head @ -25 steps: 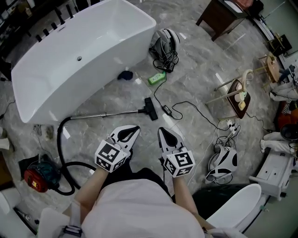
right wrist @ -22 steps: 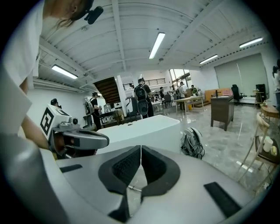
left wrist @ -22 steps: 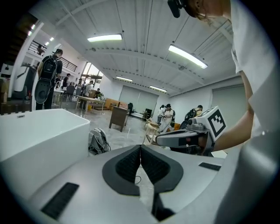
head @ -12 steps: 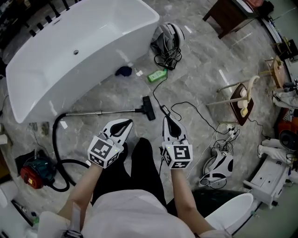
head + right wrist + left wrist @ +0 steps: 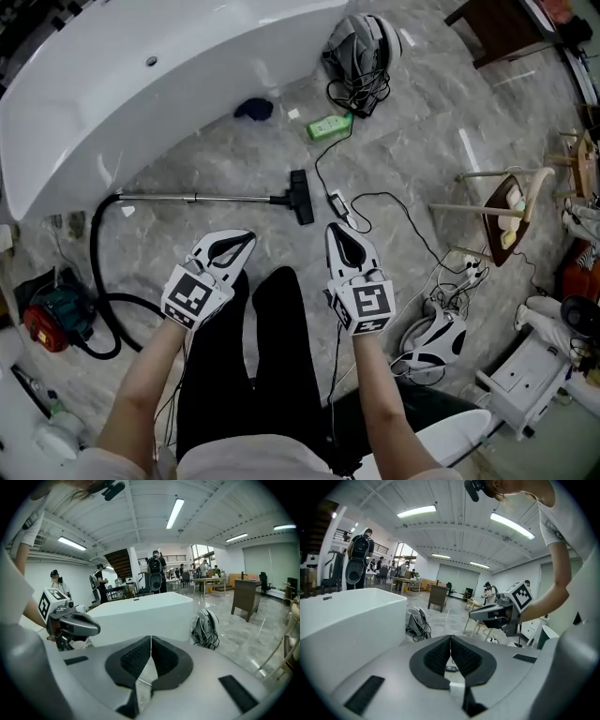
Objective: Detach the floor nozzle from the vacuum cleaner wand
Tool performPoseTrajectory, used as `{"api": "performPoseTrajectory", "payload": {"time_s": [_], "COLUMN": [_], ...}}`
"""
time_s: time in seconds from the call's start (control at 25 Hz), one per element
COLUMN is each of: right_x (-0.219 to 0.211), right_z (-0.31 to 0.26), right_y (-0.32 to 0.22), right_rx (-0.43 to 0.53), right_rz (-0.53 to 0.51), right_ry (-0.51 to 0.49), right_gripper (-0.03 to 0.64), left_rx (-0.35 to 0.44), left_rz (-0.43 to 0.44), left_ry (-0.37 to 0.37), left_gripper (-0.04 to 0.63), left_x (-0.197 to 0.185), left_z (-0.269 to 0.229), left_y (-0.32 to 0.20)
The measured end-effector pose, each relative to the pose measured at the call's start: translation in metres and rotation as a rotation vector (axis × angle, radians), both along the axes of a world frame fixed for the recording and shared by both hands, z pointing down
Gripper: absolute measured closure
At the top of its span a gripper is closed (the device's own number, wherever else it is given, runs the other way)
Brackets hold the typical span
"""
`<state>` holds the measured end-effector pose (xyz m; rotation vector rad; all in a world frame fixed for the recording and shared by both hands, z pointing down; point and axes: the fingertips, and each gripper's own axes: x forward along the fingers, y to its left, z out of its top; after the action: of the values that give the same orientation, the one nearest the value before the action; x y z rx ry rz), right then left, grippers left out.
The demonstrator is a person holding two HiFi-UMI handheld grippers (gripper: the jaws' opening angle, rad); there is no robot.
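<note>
The black floor nozzle (image 5: 301, 197) sits attached to the slim silver wand (image 5: 197, 197), both lying flat on the floor beside the white bathtub (image 5: 112, 103).

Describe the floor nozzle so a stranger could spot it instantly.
Start at the big white bathtub. A thin metal wand lies beside it; the floor nozzle is the flat black bar across its right end in the head view. Unlike the green power strip nearby, it is black and joined to the tube.
</note>
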<state>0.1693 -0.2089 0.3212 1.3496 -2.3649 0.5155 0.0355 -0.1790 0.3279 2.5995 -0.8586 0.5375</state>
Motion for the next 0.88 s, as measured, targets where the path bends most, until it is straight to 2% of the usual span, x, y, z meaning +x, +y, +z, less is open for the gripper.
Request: {"api": "performPoseTrajectory", "payload": {"time_s": [0.28, 0.56, 0.72, 0.88], "right_x": [-0.001, -0.014, -0.024, -0.03], "right_z": [0.088, 0.182, 0.241, 0.301], "right_y": [-0.032, -0.056, -0.057, -0.052], "right_rx": [-0.057, -0.102, -0.112, -0.129], "right_rz": [-0.016, -0.141, -0.242, -0.334], "right_ry": [-0.01, -0.016, 0.046, 0.167], "right_gripper": [0.6, 0.6, 0.6, 0.6], "left_rx": [-0.037, -0.062, -0.082, -0.111], "left_rz": [0.034, 0.104, 0.133, 0.177], "left_ry": [-0.059, -0.157, -0.204, -0.236], "left_gripper": [0.586, 0.586, 0.586, 0.586], "left_x": [-0.002, -0.011, -0.018, -0.018], "left_z": [0.102, 0.203, 0.259, 0.315], "left_y": [-0.018, -0.039, -0.04, -0.03]}}
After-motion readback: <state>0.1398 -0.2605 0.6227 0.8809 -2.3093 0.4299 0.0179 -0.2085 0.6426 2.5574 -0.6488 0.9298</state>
